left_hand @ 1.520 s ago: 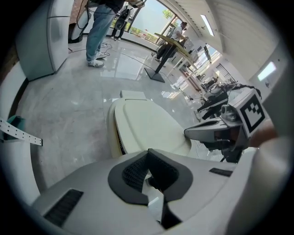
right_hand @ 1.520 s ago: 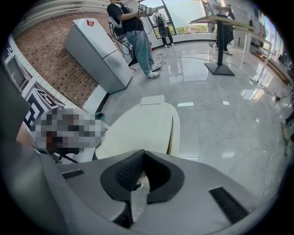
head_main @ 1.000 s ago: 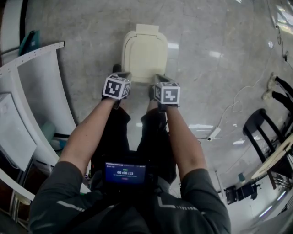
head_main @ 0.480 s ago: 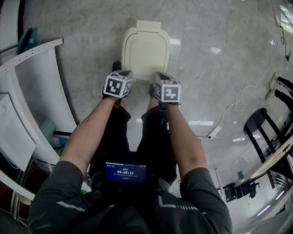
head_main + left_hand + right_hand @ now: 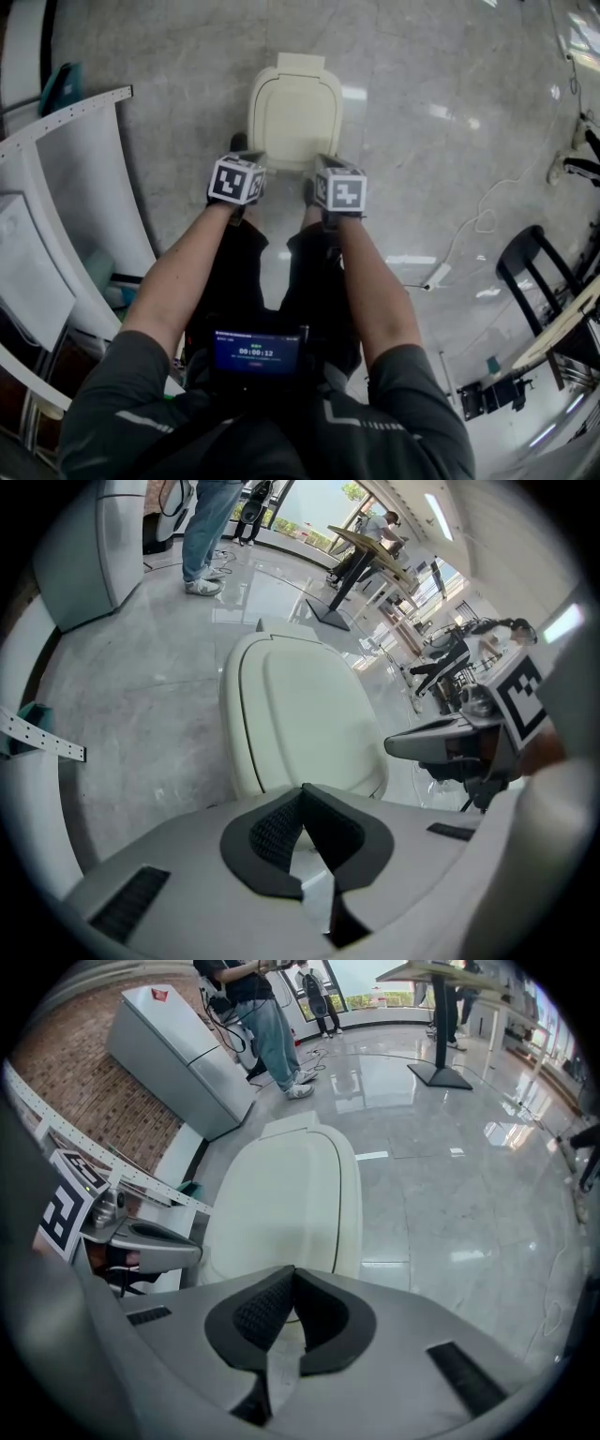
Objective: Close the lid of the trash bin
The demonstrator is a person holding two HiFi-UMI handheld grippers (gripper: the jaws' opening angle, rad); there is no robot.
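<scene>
Plainly, the head view shows the trash bin (image 5: 256, 111) on the floor (image 5: 422, 84), lid (image 5: 296, 114) down, just ahead of the left tongs (image 5: 251, 156) and right tongs (image 5: 323, 158); the left gripper view shows its jaws pressed together, empty, and the right gripper view likewise.

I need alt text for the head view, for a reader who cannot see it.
Seen from above, a cream trash bin with its lid down stands on a grey polished floor, just beyond the left tool and right tool, held side by side.
</scene>
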